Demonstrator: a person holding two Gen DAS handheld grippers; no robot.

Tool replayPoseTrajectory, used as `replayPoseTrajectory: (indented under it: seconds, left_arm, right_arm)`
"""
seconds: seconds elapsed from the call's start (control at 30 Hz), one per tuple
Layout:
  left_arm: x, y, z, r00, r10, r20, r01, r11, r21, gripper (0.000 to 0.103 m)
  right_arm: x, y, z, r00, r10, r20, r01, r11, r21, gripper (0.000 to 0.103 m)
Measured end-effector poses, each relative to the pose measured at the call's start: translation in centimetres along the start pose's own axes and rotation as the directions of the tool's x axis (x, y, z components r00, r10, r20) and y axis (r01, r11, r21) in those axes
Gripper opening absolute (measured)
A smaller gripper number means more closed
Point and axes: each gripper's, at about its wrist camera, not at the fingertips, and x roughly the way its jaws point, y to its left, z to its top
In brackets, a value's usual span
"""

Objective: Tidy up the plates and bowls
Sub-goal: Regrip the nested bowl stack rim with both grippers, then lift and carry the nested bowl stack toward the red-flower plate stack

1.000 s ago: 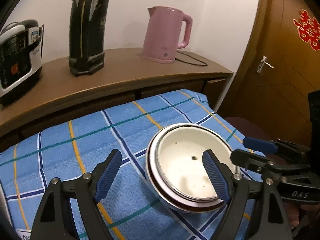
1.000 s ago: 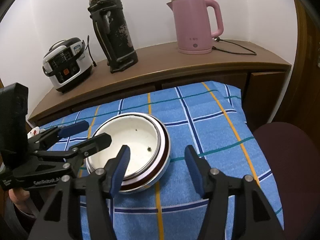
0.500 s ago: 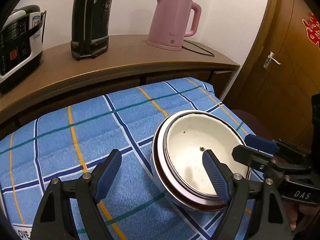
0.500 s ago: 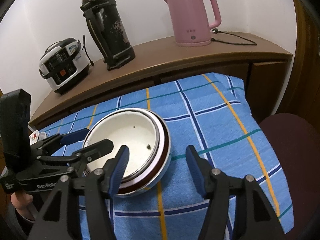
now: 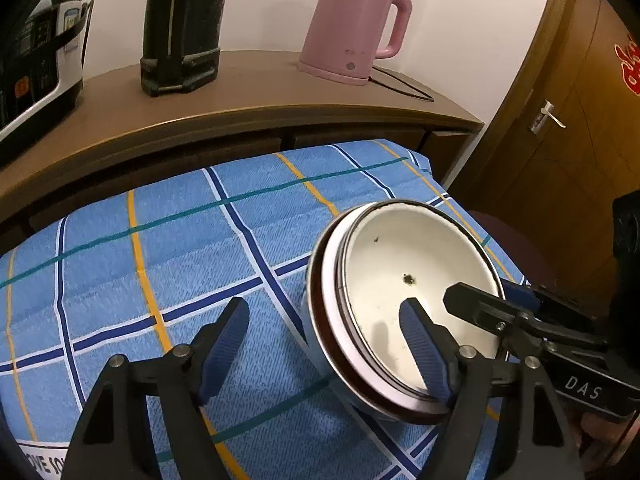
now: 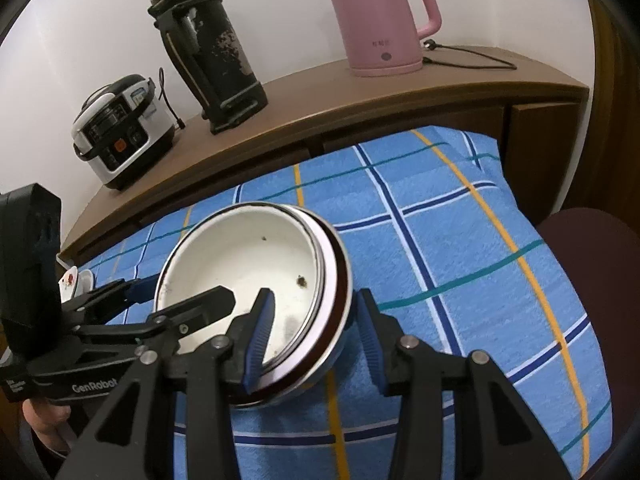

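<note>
Two nested bowls sit on the blue checked cloth [image 5: 168, 264]: a white enamel bowl [image 5: 400, 256] [image 6: 248, 256] inside a brown-rimmed one [image 5: 322, 312] [image 6: 340, 280]. My left gripper [image 5: 320, 344] [image 6: 180, 292] straddles the stack's left rim, one finger inside the white bowl, the other over the cloth; its jaws are closing and stand clear of the rim. My right gripper [image 6: 314, 332] [image 5: 492, 296] straddles the right rim, jaws closing, inner pad apart from the wall, outer pad close beside it.
A wooden sideboard [image 6: 360, 104] behind the cloth carries a pink kettle [image 6: 384, 20], a black flask [image 6: 208, 52] and a rice cooker [image 6: 120, 132]. A dark red seat [image 6: 592, 240] is on the right, a wooden door [image 5: 560, 128] beyond it. A small white dish [image 6: 72, 280] lies far left.
Both grippers have come closer to the bowls. The right gripper's jaws have narrowed around the right rim. The left jaws have narrowed slightly, their right finger now inside the white bowl.
</note>
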Motion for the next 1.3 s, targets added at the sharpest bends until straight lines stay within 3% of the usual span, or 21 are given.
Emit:
replayPoseTrajectory:
  seconds: [0.17,0.2,0.23,0.3,0.33,0.37,0.4,0.7,0.8,1.3]
  left_arm:
    - [-0.2,0.5,0.1,1.000,-0.017,-0.002,0.017,0.999,-0.027,0.079]
    - [-0.2,0.6,0.1,1.000,-0.021,-0.005,0.021,0.999,-0.032,0.079]
    - [-0.1,0.7,0.1,1.000,-0.022,-0.007,0.022,0.999,-0.035,0.079]
    - [-0.1,0.6,0.1,1.000,-0.016,-0.016,0.016,0.999,-0.029,0.079]
    - [0.0,0.5,0.0,1.000,-0.021,-0.021,0.020,0.999,-0.027,0.072]
    - [0.1,0.3,-0.1,0.998,-0.046,-0.031,0.045,0.999,-0.029,0.049]
    - [0.4,0.2,-0.1,0.995,-0.080,-0.056,0.078,0.996,-0.039,0.044]
    - [-0.1,1.0,-0.3,0.995,-0.072,-0.072,0.064,0.992,-0.106,0.042]
    - [-0.2,1.8,-0.3,0.991,-0.098,-0.091,0.083,0.984,-0.161,0.042]
    - [-1.6,3.5,-0.7,0.991,-0.069,-0.114,0.043,0.974,-0.223,0.040]
  right_arm:
    - [-0.7,-0.2,0.6,1.000,0.001,-0.002,-0.001,1.000,0.004,0.044]
    - [-0.7,-0.1,0.7,1.000,-0.011,-0.009,0.011,1.000,-0.008,0.042]
    - [-0.6,0.0,0.8,1.000,-0.020,-0.018,0.020,1.000,-0.012,0.032]
    - [-0.5,-0.2,0.9,0.999,-0.029,-0.024,0.029,1.000,-0.011,0.028]
    - [-0.4,-0.1,0.9,0.999,-0.034,-0.027,0.033,0.999,-0.017,0.027]
    - [-0.3,0.2,0.9,0.999,-0.037,-0.034,0.036,0.999,-0.030,0.025]
    - [-0.3,0.4,1.0,0.998,-0.047,-0.035,0.045,0.998,-0.037,0.025]
    - [0.0,0.5,1.6,0.998,-0.015,-0.054,0.015,1.000,-0.002,0.022]
    - [-0.1,0.7,2.0,0.998,0.005,-0.063,-0.005,1.000,0.004,0.020]
    - [0.9,2.9,2.7,0.995,0.020,-0.097,-0.026,0.998,-0.052,0.019]
